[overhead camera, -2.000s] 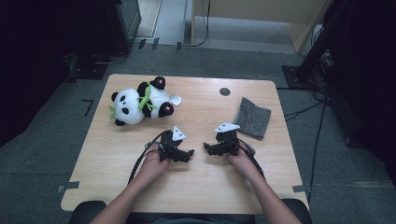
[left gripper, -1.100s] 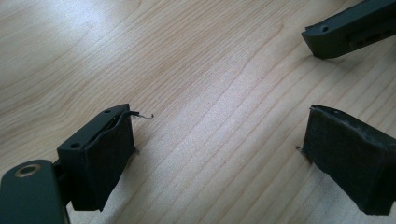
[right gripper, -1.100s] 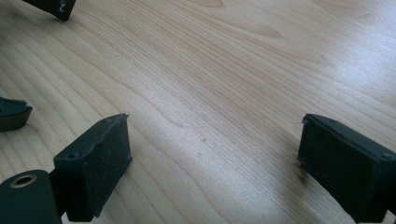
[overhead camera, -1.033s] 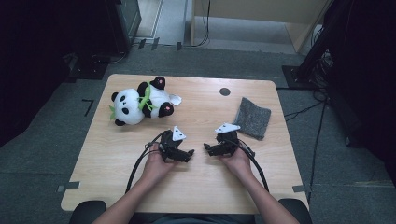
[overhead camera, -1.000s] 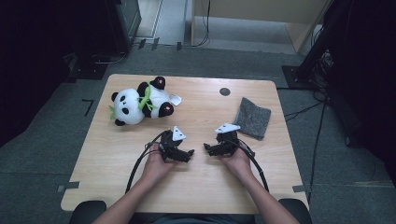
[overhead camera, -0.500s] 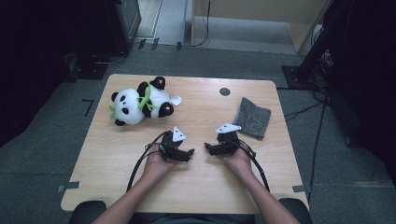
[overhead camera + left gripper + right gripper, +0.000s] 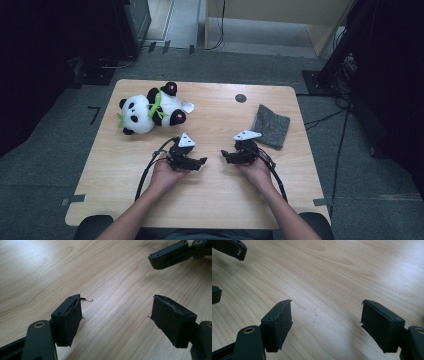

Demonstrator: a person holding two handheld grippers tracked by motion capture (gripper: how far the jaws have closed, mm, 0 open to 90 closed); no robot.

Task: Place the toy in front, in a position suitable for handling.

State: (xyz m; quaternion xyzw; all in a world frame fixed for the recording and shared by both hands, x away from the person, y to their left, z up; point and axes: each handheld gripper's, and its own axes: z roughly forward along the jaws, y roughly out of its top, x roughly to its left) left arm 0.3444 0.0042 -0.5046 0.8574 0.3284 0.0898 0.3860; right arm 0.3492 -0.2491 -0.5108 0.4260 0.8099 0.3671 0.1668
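I have both grippers low over the middle of the table, facing each other tip to tip with a strip of bare wood between them. The left gripper points toward the right edge, the right gripper toward the left edge. In the left gripper view my own jaws stand spread, nothing but wood grain between the pads, and the right gripper's tip shows at the top right. In the right gripper view the jaws are likewise apart and empty, with the left gripper's tips at the top left. Both pairs have just been closing a little, with nothing between them.

The panda lies on its side near the far left corner, well apart from the left gripper's jaws and farther from the table's near edge than they are. The grey cloth lies flat by the right edge, just beyond the right gripper and behind its jaws, not touching it.

My hands cup the grippers from below, forearms coming in over the near edge, wrists low, cables looping back toward me.
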